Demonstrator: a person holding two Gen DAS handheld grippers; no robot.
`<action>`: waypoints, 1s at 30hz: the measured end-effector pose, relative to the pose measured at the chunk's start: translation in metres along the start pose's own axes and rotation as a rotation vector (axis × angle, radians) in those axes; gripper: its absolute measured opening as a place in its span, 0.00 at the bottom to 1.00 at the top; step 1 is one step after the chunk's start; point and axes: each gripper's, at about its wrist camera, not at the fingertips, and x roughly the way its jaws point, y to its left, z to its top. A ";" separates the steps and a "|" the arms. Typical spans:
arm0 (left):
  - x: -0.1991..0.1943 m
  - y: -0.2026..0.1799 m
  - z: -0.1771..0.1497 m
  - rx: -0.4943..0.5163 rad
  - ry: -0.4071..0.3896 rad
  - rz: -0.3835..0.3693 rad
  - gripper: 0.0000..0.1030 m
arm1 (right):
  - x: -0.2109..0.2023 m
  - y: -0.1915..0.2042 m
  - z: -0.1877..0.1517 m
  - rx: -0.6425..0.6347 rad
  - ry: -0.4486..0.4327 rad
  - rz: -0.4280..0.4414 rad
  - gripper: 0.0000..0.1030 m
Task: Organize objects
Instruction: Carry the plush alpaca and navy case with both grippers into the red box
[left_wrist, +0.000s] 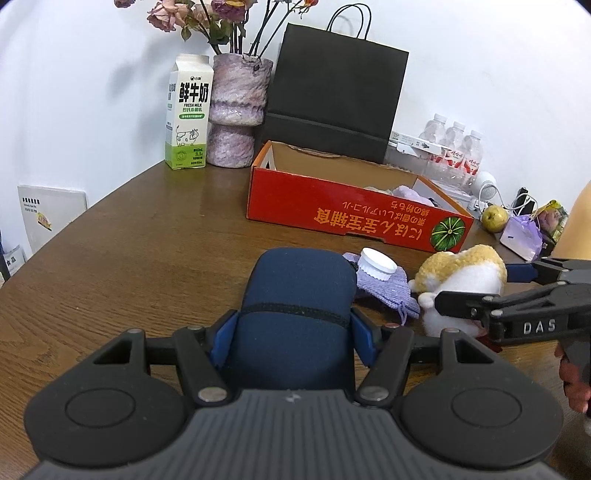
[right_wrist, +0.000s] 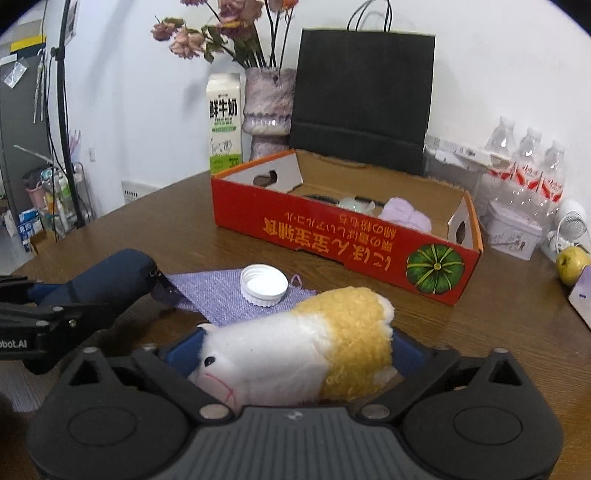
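Both cameras sit low over the worktop (left_wrist: 140, 240), each looking forward along its own tongs toward the back wall. The left wrist view stands further left and sees the right tongs (left_wrist: 476, 291) at its right edge. Both views share the red box (left_wrist: 354, 214) mid-frame, the milk carton (right_wrist: 224, 122) and black bag (right_wrist: 364, 99) above.

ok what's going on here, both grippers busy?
Yes. The left tongs are shut on a navy pouch; the right tongs are shut on a yellow-and-white plush toy. Both sit low over the table, short of the red box. A white cap rests on a purple cloth between them.
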 end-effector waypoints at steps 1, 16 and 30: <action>-0.001 0.000 0.001 0.001 -0.001 0.003 0.62 | -0.002 0.001 -0.002 -0.001 -0.009 0.000 0.92; -0.013 -0.022 0.036 0.030 -0.074 -0.007 0.62 | -0.048 -0.004 0.002 0.020 -0.197 -0.025 0.84; 0.003 -0.053 0.092 0.042 -0.156 -0.011 0.62 | -0.050 -0.019 0.038 0.073 -0.358 -0.061 0.84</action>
